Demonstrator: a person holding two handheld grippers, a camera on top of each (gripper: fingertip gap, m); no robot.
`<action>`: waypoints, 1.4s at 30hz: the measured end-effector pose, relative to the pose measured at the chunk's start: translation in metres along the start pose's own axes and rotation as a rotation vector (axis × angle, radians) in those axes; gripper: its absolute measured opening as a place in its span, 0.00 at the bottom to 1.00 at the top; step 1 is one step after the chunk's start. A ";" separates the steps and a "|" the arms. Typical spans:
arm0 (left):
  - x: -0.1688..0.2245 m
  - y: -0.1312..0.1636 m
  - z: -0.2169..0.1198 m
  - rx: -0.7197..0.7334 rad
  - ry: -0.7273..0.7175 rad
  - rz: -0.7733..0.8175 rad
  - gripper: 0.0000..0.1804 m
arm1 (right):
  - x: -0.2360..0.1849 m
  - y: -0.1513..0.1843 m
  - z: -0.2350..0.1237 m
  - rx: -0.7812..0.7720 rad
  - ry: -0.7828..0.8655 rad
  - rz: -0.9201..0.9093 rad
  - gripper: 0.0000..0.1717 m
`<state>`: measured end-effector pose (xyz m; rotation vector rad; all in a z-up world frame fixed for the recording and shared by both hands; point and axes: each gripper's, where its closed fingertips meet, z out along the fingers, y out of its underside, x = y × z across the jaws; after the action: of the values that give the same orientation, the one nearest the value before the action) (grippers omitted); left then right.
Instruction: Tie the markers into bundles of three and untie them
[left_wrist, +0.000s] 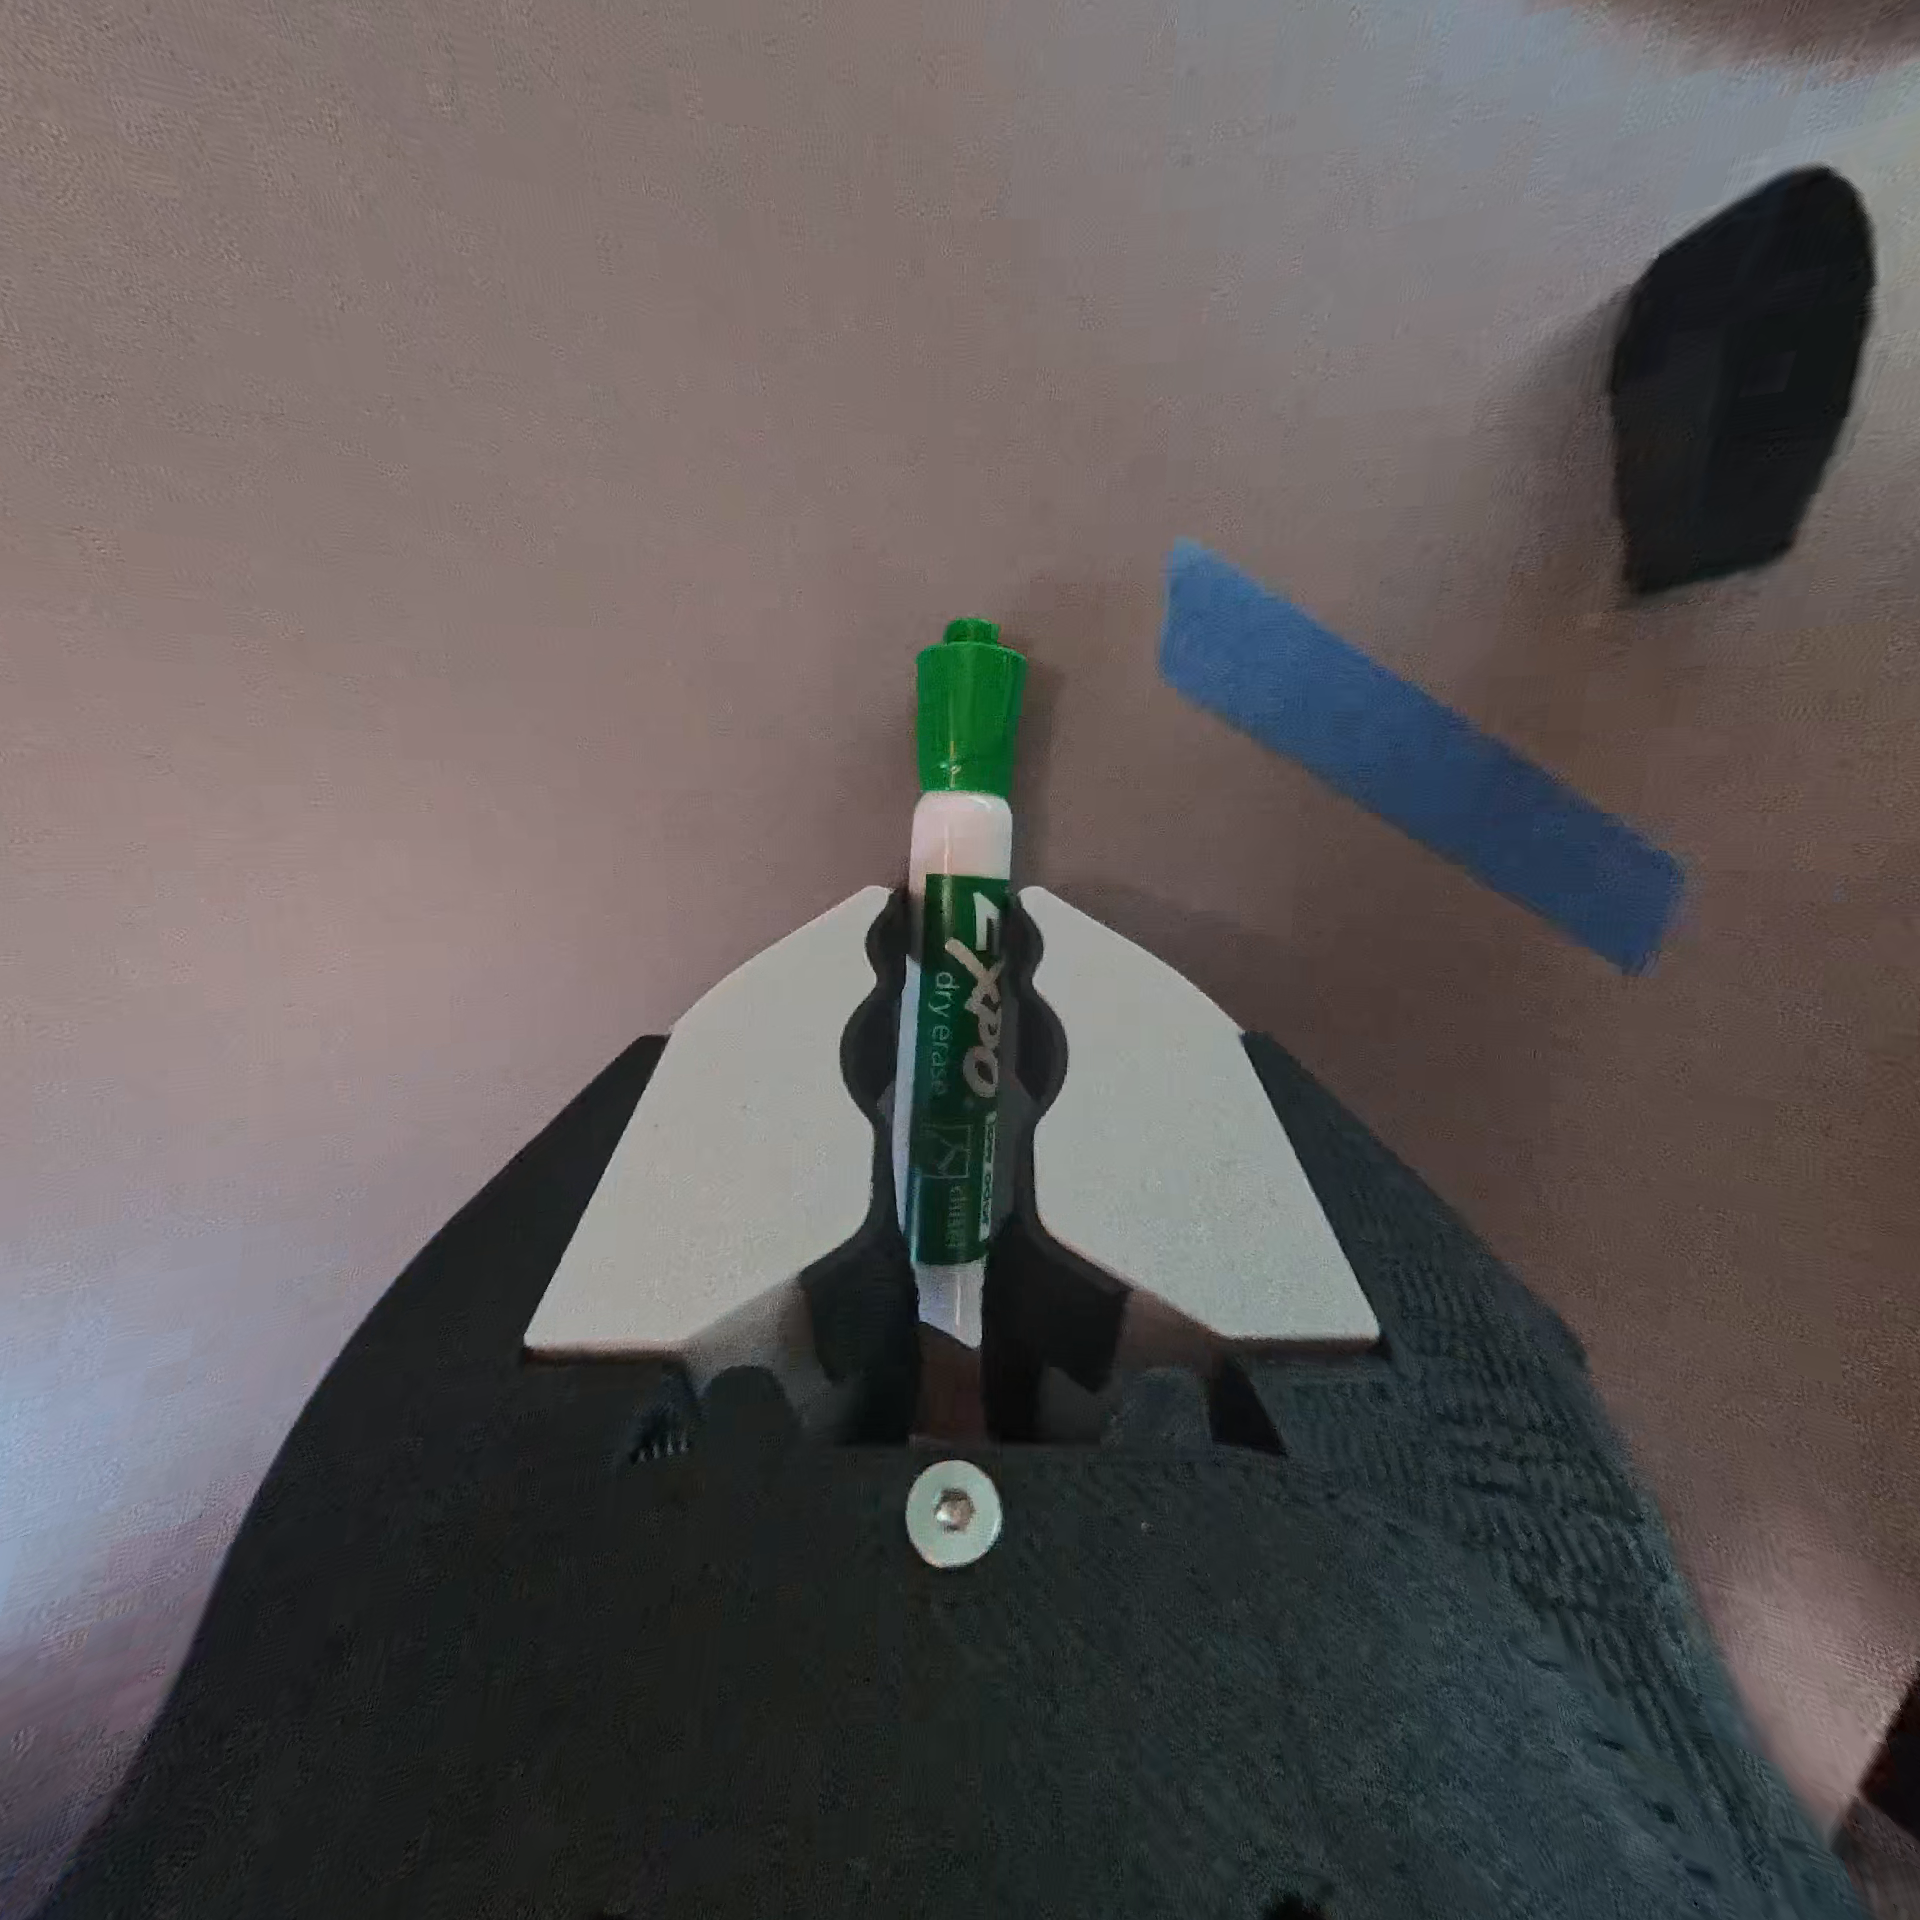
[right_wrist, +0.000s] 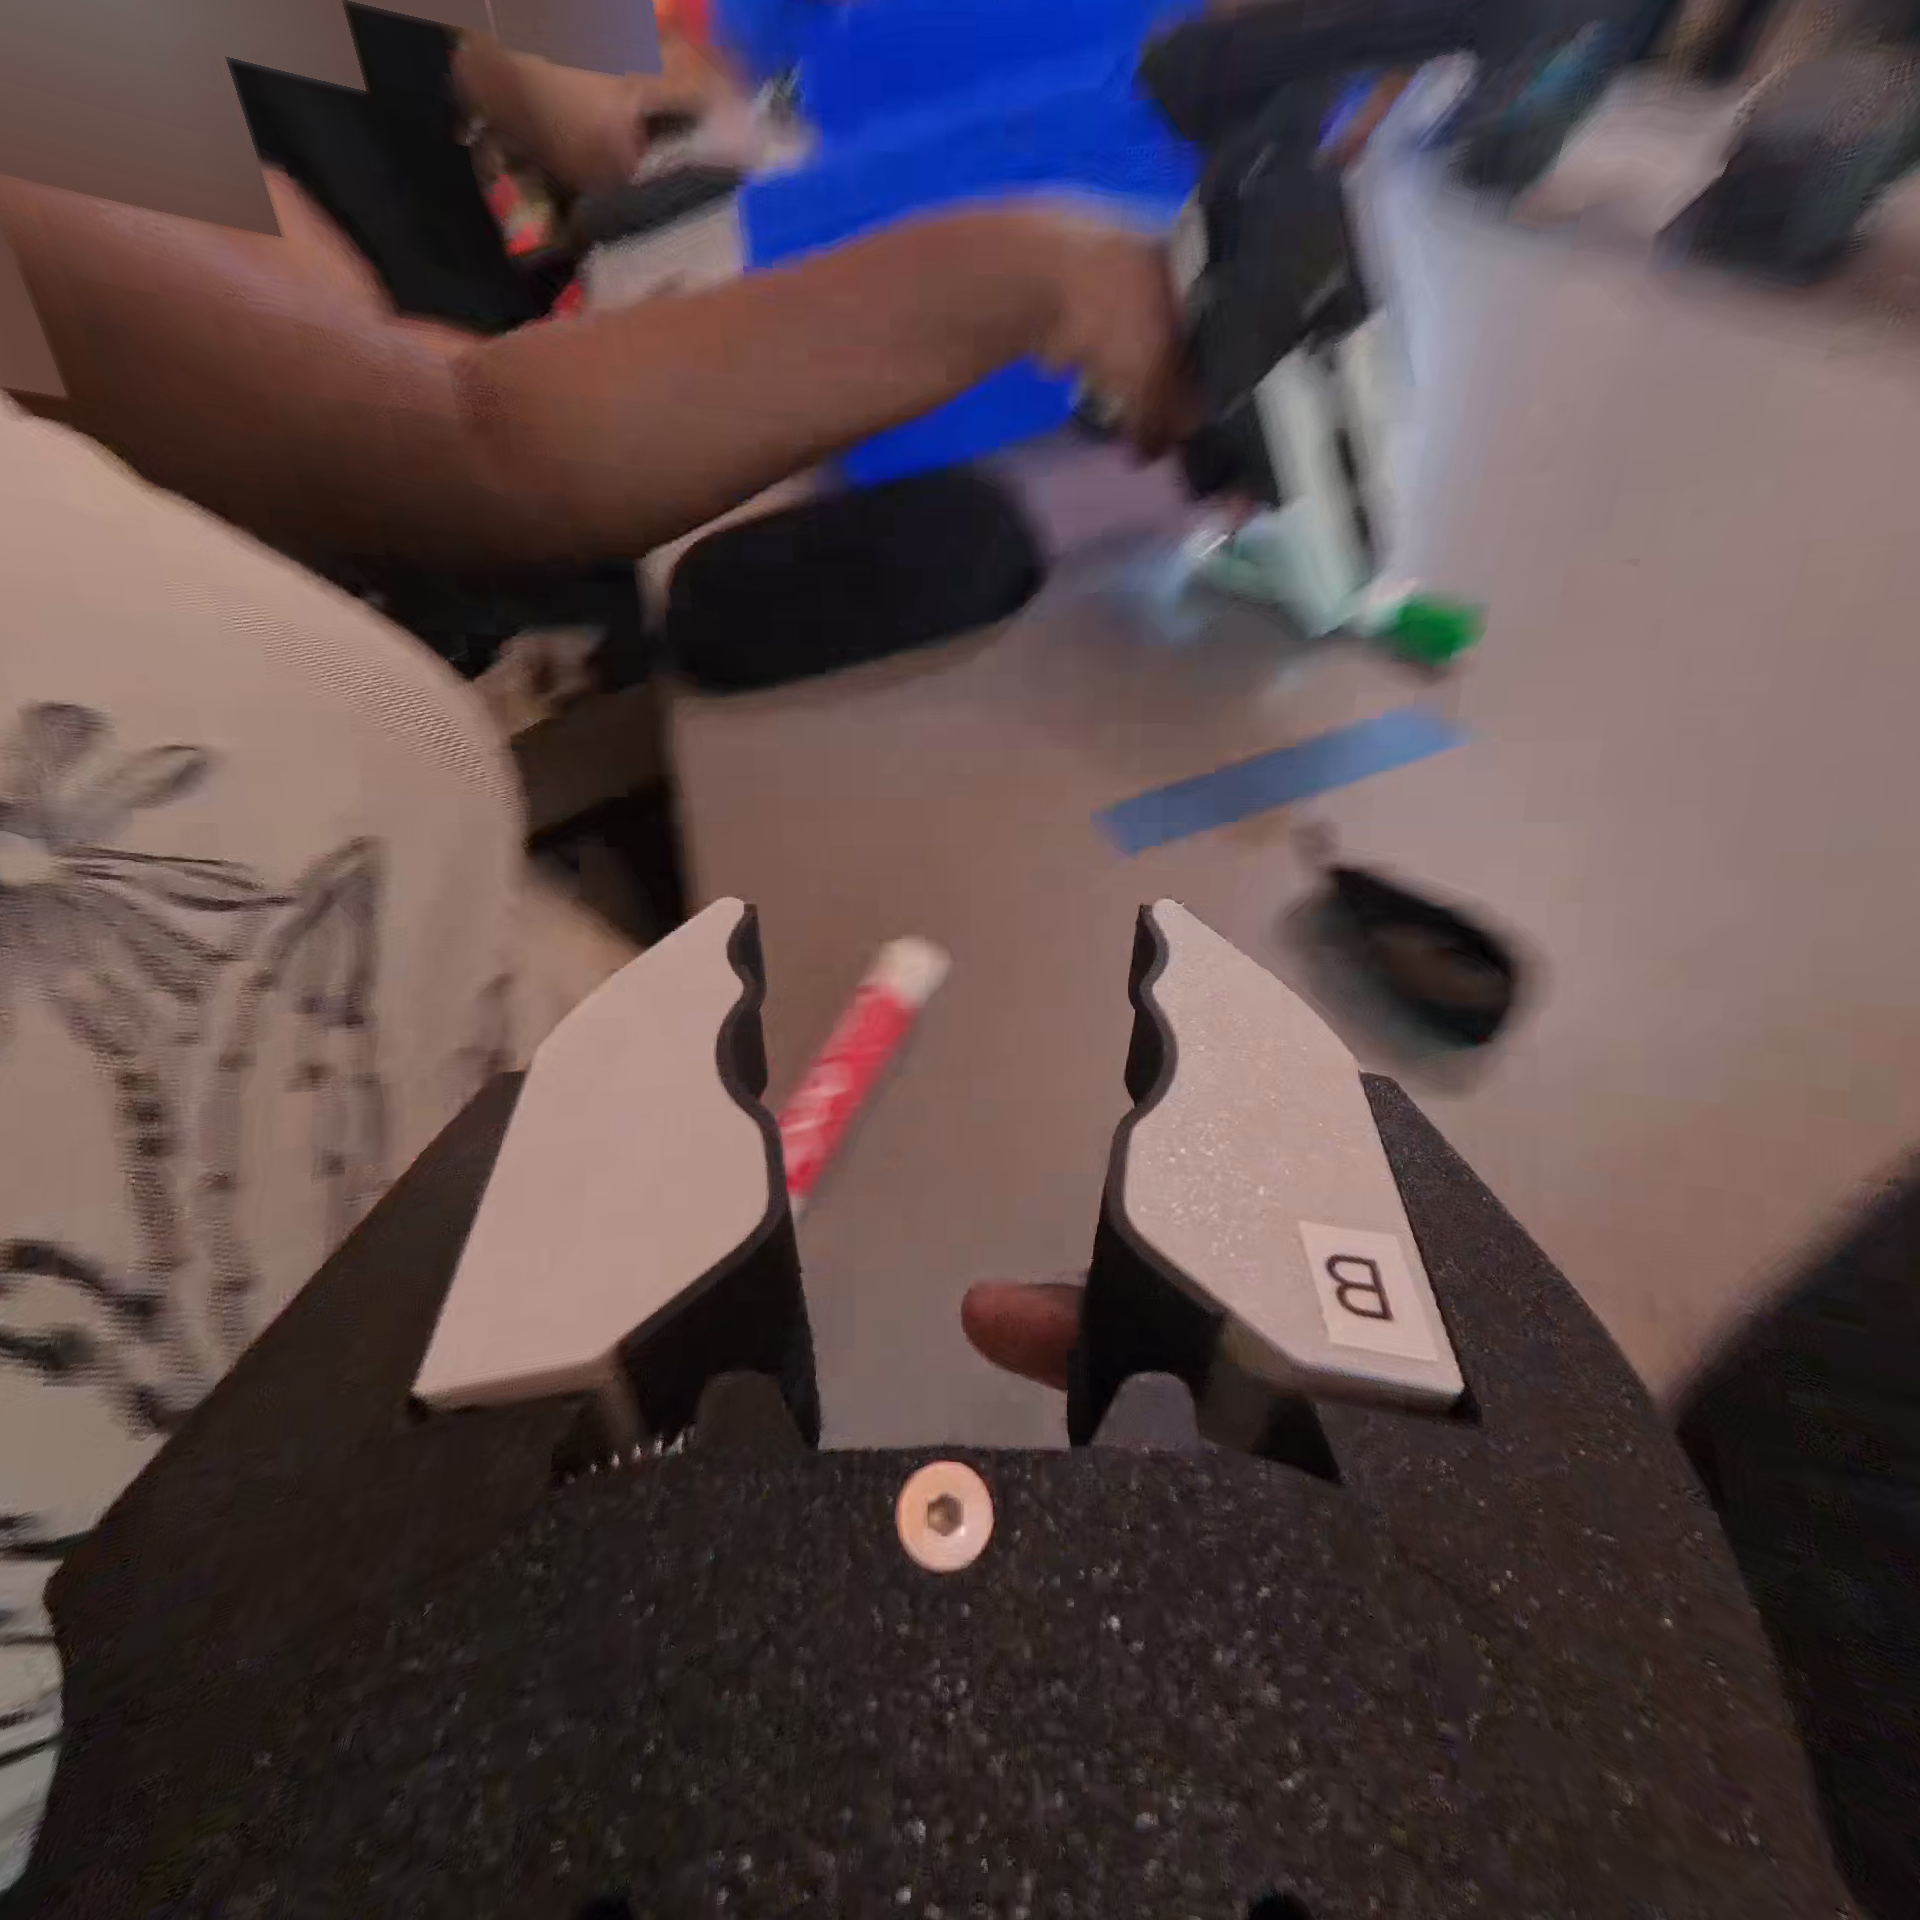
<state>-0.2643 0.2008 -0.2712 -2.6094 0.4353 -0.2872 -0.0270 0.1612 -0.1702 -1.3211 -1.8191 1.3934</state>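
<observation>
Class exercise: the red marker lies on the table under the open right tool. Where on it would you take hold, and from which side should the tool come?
Probably mid-barrel on the red marker, coming down from above with the right tool turned so its fingers straddle the barrel crosswise. It lies flat and diagonal on the table, so the long round sides offer the only opposing faces.

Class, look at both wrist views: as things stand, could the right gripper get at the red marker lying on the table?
Probably yes. The right gripper stands wide open with nothing in its grasp, and the red marker lies on the table just under its open fingers, near the left one, with nothing over it. The view is blurred.
</observation>
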 end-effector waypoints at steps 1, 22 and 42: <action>0.020 0.000 0.002 -0.002 0.028 -0.006 0.11 | -0.017 0.009 0.009 -0.088 -0.071 0.057 0.38; 0.077 -0.017 -0.070 0.430 -0.597 -0.084 0.73 | 0.044 -0.036 0.046 -0.024 0.166 -0.114 0.63; 0.047 0.006 -0.025 0.023 -0.840 0.026 0.00 | -0.051 -0.082 0.076 0.088 -0.038 -0.416 0.00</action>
<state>-0.2290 0.1686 -0.2470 -2.4168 0.1570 0.7825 -0.1007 0.0806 -0.1135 -0.8145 -1.8975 1.2576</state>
